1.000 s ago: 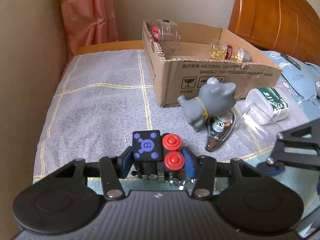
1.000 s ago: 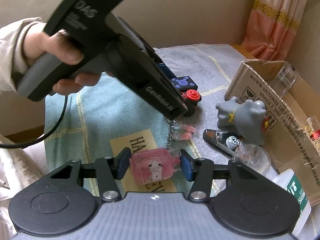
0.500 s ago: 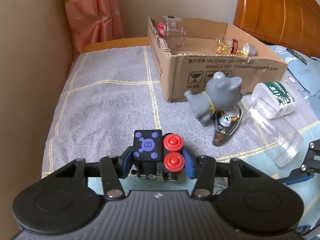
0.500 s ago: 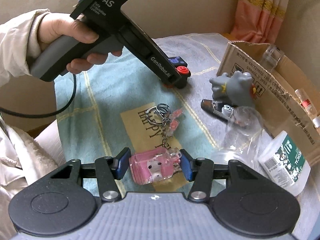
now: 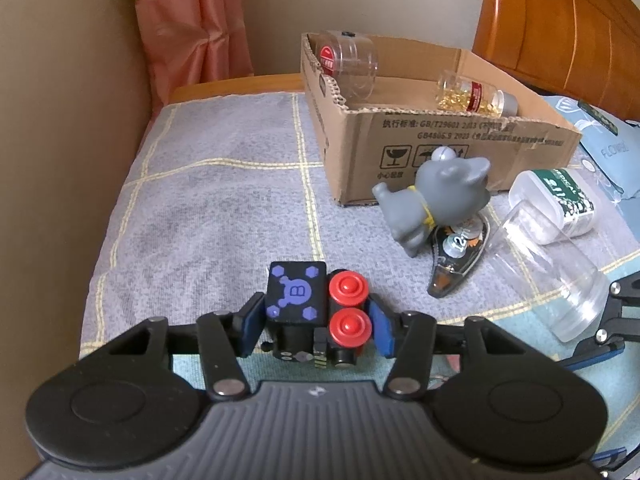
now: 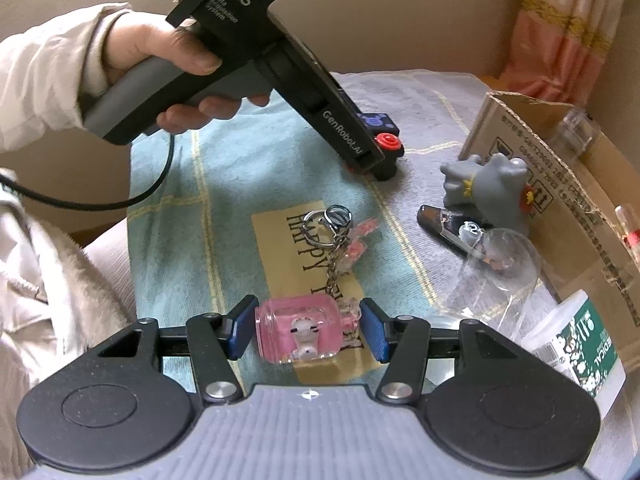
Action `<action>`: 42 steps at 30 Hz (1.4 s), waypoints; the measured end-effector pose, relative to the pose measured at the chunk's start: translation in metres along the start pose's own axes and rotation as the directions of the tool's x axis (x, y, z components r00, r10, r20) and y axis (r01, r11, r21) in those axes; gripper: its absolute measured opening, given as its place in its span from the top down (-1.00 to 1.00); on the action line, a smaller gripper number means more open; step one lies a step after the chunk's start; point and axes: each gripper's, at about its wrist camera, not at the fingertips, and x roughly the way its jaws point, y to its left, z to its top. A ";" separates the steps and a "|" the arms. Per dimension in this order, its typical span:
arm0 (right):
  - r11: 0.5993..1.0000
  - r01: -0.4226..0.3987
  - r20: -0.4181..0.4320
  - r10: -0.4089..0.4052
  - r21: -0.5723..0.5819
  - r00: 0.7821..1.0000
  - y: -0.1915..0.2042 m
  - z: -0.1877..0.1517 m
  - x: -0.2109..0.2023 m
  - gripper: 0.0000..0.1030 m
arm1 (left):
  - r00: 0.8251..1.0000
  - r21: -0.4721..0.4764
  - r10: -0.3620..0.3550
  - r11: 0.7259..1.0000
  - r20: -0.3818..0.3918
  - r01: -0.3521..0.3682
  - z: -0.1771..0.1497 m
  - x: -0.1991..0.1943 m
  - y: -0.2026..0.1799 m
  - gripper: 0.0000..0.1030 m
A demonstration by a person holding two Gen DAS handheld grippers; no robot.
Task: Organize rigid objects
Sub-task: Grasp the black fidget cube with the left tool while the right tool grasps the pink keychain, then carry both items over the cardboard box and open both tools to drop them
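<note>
My left gripper (image 5: 316, 324) is shut on a black fidget cube toy (image 5: 316, 308) with purple dots and two red buttons, held just above the grey blanket; it also shows in the right wrist view (image 6: 380, 136). My right gripper (image 6: 306, 330) is shut on a pink keychain charm (image 6: 300, 332) with a small white figure inside; its chain and ring (image 6: 332, 220) trail over the teal cloth. The cardboard box (image 5: 440, 148) stands behind, holding a clear jar (image 5: 348, 64) and a bottle of gold beads (image 5: 472, 96).
A grey rubber animal toy (image 5: 436, 200), a dark pointed case (image 5: 456, 260), a clear cup (image 5: 552, 280) and a white green-labelled tub (image 5: 560, 204) lie right of the box front. A wooden headboard (image 5: 560, 20) rises at back right, a curtain (image 5: 188, 20) at back left.
The left gripper has carried the cube forward toward the box. The right gripper has pulled back with the pink charm, stretching its chain out.
</note>
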 end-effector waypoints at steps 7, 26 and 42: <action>0.999 -0.011 0.004 0.010 0.035 1.000 -0.002 -0.001 -0.002 -0.11 | 1.000 0.004 -0.004 1.000 -0.008 0.004 0.004 0.001 0.000 0.04; 0.999 0.027 0.046 -0.029 0.040 0.999 -0.014 0.020 -0.053 -0.11 | 0.991 0.210 -0.100 0.971 -0.091 0.117 0.027 -0.049 -0.013 0.05; 0.986 0.151 0.118 -0.160 0.077 0.980 -0.060 0.042 -0.114 -0.11 | 0.983 0.330 -0.179 0.927 -0.029 0.178 0.094 -0.087 -0.041 0.05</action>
